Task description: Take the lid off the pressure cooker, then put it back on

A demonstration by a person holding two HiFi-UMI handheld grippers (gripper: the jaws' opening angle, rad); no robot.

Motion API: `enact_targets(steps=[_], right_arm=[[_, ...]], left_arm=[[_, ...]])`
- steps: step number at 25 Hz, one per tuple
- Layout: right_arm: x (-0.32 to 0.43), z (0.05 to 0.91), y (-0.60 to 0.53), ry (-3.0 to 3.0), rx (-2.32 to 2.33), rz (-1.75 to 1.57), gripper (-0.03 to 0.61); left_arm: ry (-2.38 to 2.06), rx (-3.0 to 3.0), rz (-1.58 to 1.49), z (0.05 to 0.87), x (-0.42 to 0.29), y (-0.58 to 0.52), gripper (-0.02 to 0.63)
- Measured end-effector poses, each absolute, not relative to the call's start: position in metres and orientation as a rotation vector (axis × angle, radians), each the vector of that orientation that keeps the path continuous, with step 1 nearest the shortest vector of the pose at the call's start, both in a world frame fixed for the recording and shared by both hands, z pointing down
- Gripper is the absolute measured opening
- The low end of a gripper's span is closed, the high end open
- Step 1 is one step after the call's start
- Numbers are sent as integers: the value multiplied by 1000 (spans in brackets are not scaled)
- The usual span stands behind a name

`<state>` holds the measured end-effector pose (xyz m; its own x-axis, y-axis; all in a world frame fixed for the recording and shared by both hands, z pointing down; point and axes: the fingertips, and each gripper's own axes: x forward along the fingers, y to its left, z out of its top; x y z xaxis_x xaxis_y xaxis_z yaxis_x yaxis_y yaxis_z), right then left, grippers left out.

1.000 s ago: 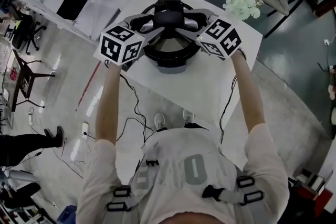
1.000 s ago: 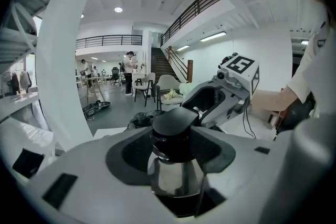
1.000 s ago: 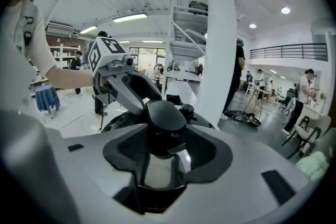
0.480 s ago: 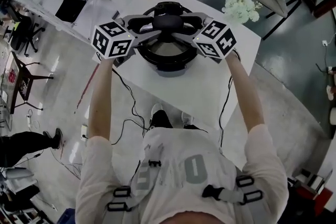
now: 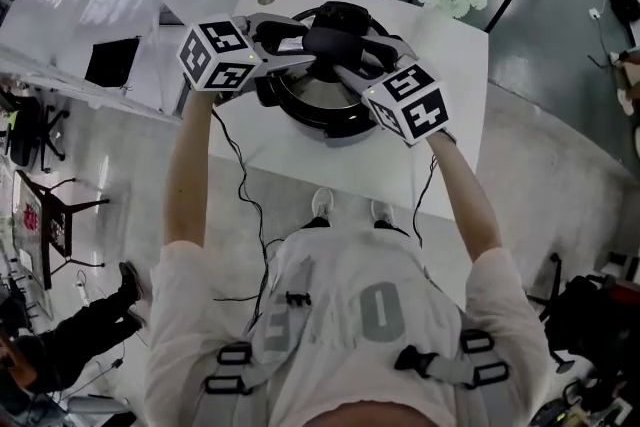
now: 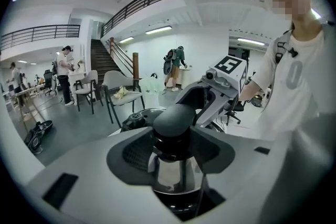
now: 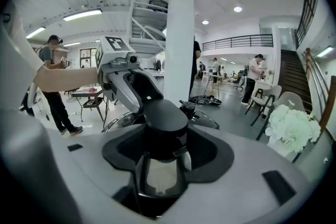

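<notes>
On the white table (image 5: 440, 145) stands the pressure cooker (image 5: 325, 122), its lid (image 5: 318, 93) apparently seated. My left gripper (image 6: 173, 136) and right gripper (image 7: 160, 139) clamp the lid's black knob (image 5: 335, 40) from opposite sides, the right jaws having just tightened on it. I judge I'm twisting the lid in its lock, so next both hands must turn together, keeping it level.

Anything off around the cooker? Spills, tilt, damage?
Nothing stands out. Pressure cooker upright on the white table, lid looks level, no spill. Left gripper and right gripper clamp the lid knob from opposite sides; the right's jaws have just closed further.
</notes>
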<state>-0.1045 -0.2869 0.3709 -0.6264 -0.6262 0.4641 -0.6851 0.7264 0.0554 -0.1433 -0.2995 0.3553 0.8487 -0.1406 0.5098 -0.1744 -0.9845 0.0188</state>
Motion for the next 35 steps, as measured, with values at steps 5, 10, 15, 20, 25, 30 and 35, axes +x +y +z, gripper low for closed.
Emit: enact_targets(steps=[5, 10, 15, 20, 25, 30, 35], right_arm=[[-103, 369, -286, -2454, 1004, 171, 241], [-99, 367, -288, -2461, 987, 167, 241], [-102, 370, -287, -2469, 965, 160, 241], [-102, 369, -288, -2484, 944, 152, 241], [-102, 365, -293, -2506, 925, 129, 239], [-100, 346, -287, -2545, 899, 57, 239], [-96, 314, -272, -2594, 911, -10, 239]], left_arm=[[-214, 2980, 714, 353, -142, -299, 222], [-218, 2981, 661, 352, -138, -301, 225], [-175, 2912, 638, 361, -135, -299, 244], [-194, 2925, 627, 360, -136, -301, 245], [-229, 2932, 671, 357, -136, -305, 244], [-267, 2978, 658, 338, -135, -297, 244], [-294, 3063, 631, 303, -130, -281, 242]])
